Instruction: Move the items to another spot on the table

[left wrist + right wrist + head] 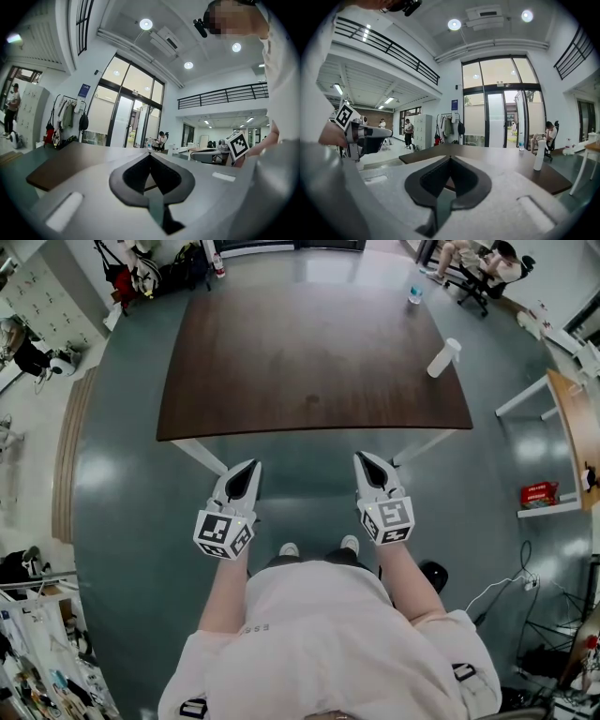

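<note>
A white cylinder [443, 357] stands upright near the right edge of the dark brown table [309, 362]; the same white cylinder [539, 155] shows in the right gripper view. A clear water bottle [415, 292] stands at the table's far right corner, and that water bottle [521, 141] is small and far off in the right gripper view. My left gripper [249, 468] and right gripper [364, 460] hang side by side short of the table's near edge, both shut and empty, tips pointing at the table. In the left gripper view the left gripper [150, 154] has its tips together.
The table's near edge [314, 432] lies just ahead of both grippers, on white legs. A second desk [574, 423] with a red box [539, 493] stands to the right. Office chairs and seated people are beyond the table's far right corner. Coats hang far left.
</note>
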